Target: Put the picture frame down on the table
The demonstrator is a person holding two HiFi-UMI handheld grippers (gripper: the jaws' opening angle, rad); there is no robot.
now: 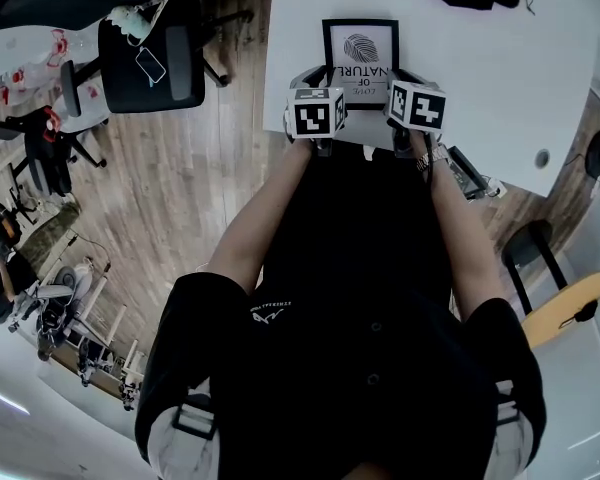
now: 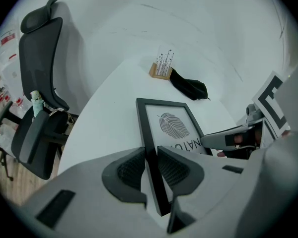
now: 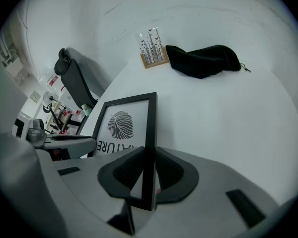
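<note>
A black picture frame [image 1: 360, 48] with a leaf print and lettering hangs over the near part of the white table [image 1: 500, 68], held by both sides. My left gripper [image 1: 311, 76] is shut on its left border [image 2: 144, 128], with the ribbed pads against the black moulding. My right gripper [image 1: 404, 74] is shut on its right border [image 3: 150, 128]. In the left gripper view the frame [image 2: 174, 125] tilts away toward the table top. Whether its far edge touches the table I cannot tell.
A black pouch [image 3: 203, 61] and a small wooden stand with cards [image 3: 153, 48] lie at the table's far side. A black office chair [image 1: 150, 58] stands left of the table on the wooden floor. Another chair [image 1: 565, 308] is at the right.
</note>
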